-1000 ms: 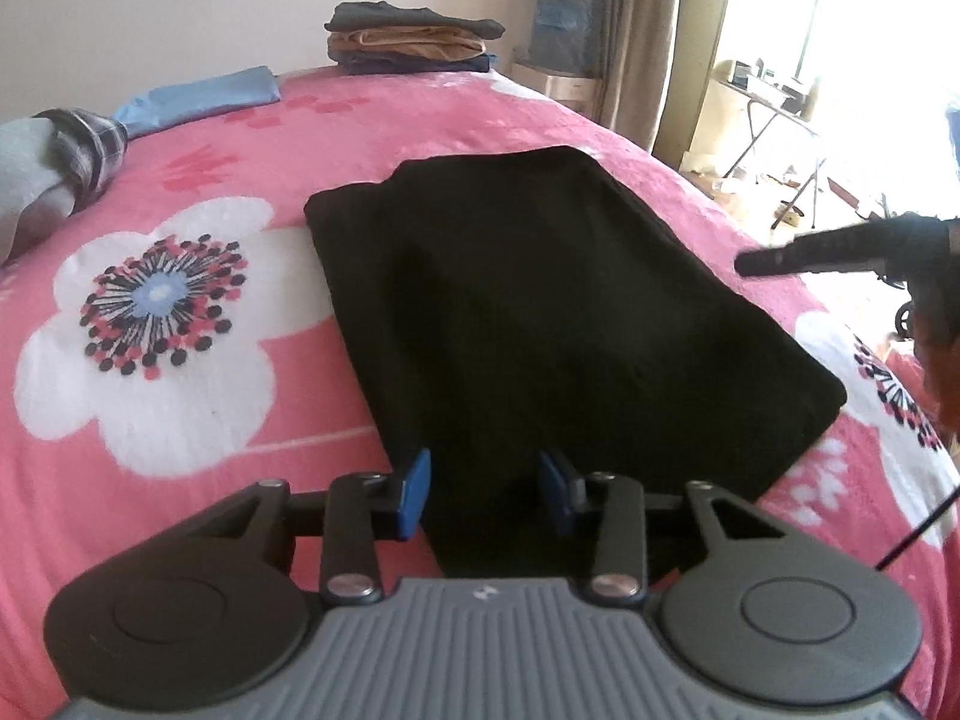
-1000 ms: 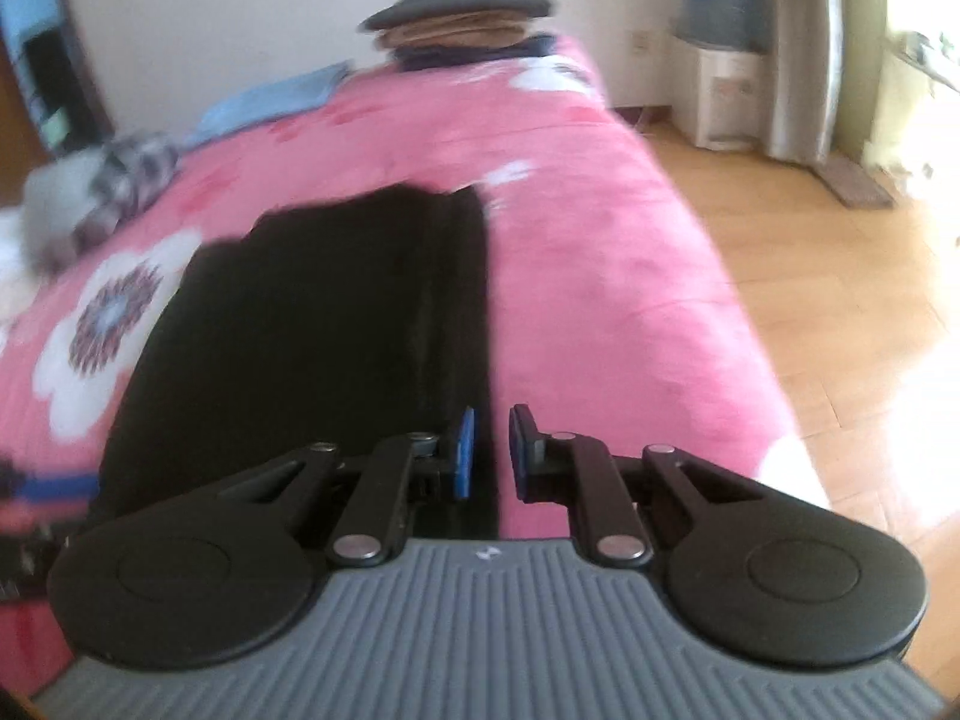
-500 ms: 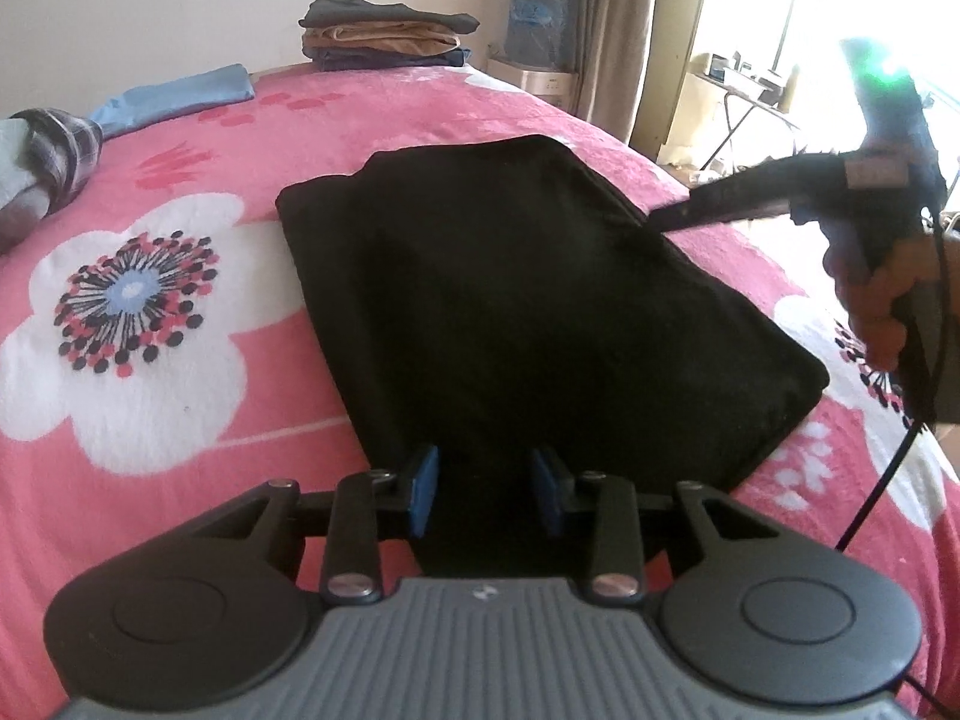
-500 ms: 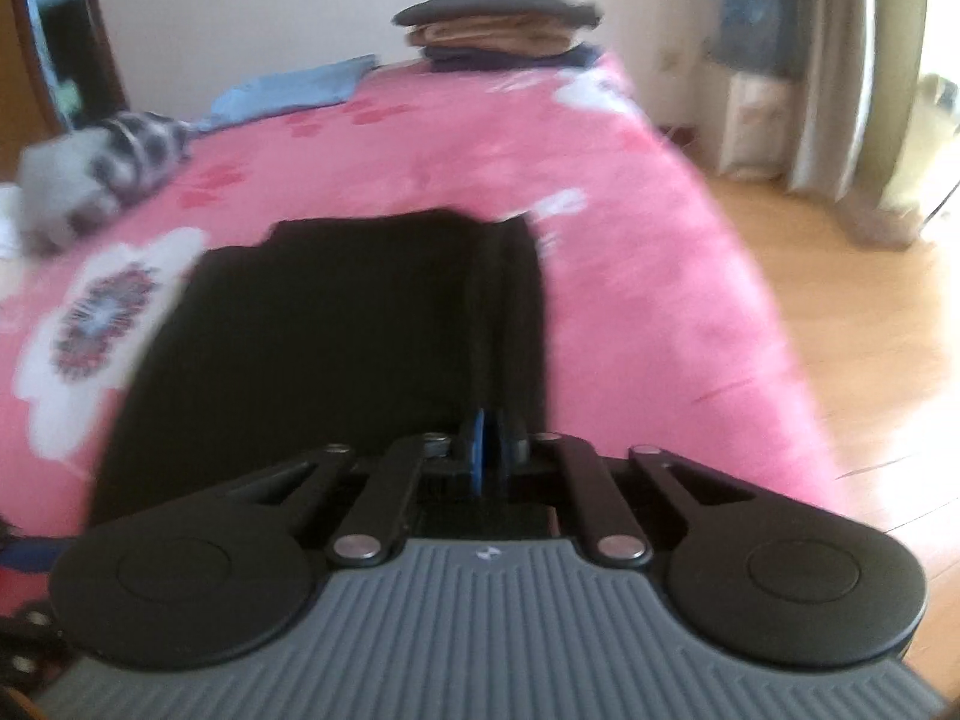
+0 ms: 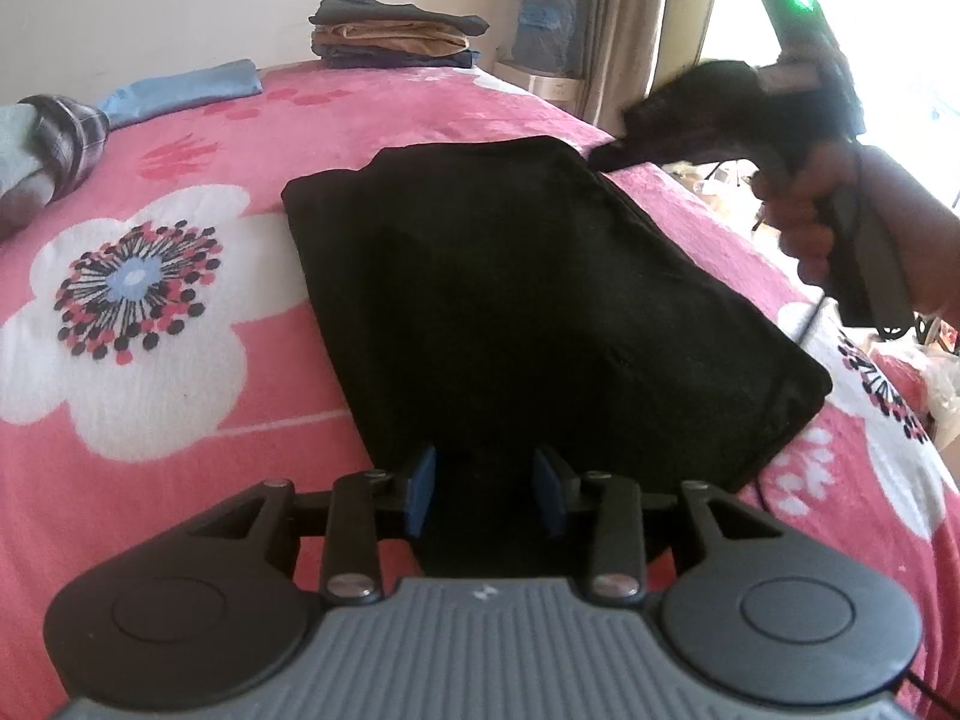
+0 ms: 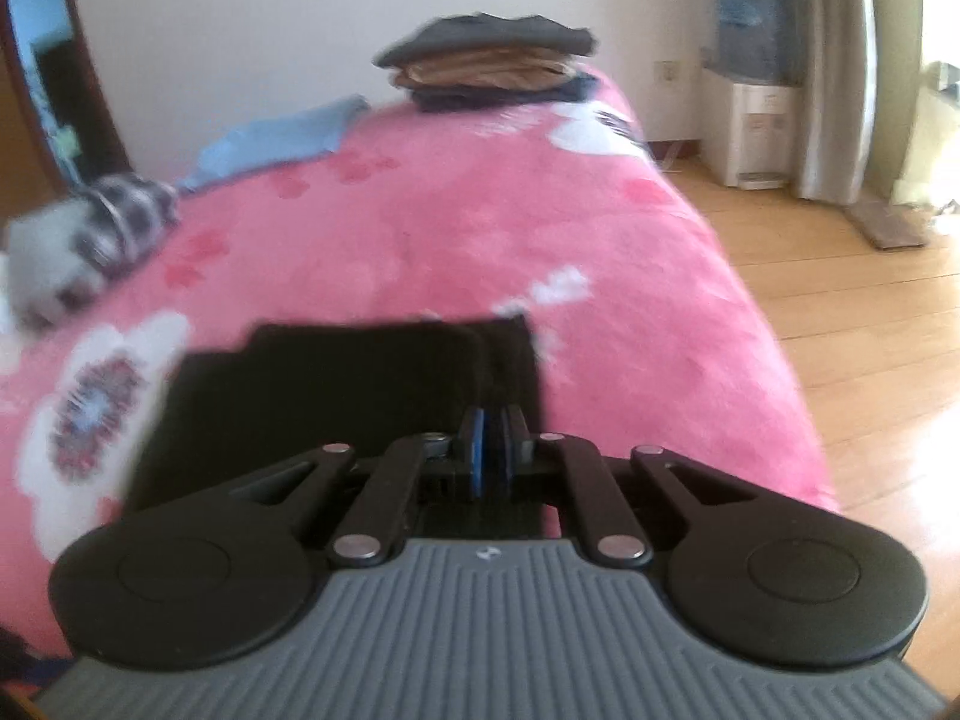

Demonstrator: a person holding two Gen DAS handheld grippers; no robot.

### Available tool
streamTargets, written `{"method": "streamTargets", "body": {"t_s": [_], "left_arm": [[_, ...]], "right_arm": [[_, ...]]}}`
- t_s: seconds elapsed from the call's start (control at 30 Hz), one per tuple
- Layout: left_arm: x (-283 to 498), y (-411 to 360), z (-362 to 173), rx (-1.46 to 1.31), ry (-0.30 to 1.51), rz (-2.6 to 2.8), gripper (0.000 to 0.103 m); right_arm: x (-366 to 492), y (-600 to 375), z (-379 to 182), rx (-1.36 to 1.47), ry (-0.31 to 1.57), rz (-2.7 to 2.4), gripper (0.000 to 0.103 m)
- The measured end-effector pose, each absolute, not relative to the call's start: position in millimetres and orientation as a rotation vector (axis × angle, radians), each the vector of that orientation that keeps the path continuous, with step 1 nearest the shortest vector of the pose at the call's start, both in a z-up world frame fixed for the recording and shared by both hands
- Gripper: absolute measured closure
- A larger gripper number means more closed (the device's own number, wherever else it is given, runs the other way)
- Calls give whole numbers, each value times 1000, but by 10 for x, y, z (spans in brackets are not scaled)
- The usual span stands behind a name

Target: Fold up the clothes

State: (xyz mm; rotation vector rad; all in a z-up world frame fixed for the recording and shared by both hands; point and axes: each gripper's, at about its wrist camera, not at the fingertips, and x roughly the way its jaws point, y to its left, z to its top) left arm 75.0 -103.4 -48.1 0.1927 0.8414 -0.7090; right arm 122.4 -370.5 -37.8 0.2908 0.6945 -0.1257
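A black garment (image 5: pixel 540 300), folded into a long rectangle, lies flat on the pink flowered bed cover (image 5: pixel 150 420). My left gripper (image 5: pixel 485 492) hangs over its near end. Its jaws are opening, with black cloth showing between the blue pads, which do not press on it. In the left wrist view, a hand holds my right gripper (image 5: pixel 600 159) at the garment's far right corner, blurred. In the right wrist view, that gripper (image 6: pixel 489 456) is shut, its pads together above the garment's (image 6: pixel 336 384) right edge. I cannot see any cloth pinched in it.
A stack of folded clothes (image 5: pixel 390 30) sits at the far end of the bed. A light blue cloth (image 5: pixel 180 90) and a grey and plaid bundle (image 5: pixel 54 138) lie at the far left. The bed's right edge drops to a wooden floor (image 6: pixel 840 300) with a water dispenser (image 6: pixel 750 90).
My right gripper closed its jaws and travelled along the garment's right side to its far right corner. The left gripper and the garment stayed in place.
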Motion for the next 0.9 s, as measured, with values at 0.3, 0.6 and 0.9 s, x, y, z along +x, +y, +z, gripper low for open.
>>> {"method": "streamTargets", "body": {"t_s": [0.3, 0.6, 0.9], "left_arm": [[719, -976, -505, 166, 836, -707, 61], [719, -929, -527, 143, 835, -718, 60], [731, -866, -541, 120, 842, -740, 59]], "right_arm": [[1558, -3836, -433, 266, 675, -229, 95], [1992, -3250, -492, 245, 744, 98, 98], [2136, -3240, -394, 331, 740, 201, 96]]}}
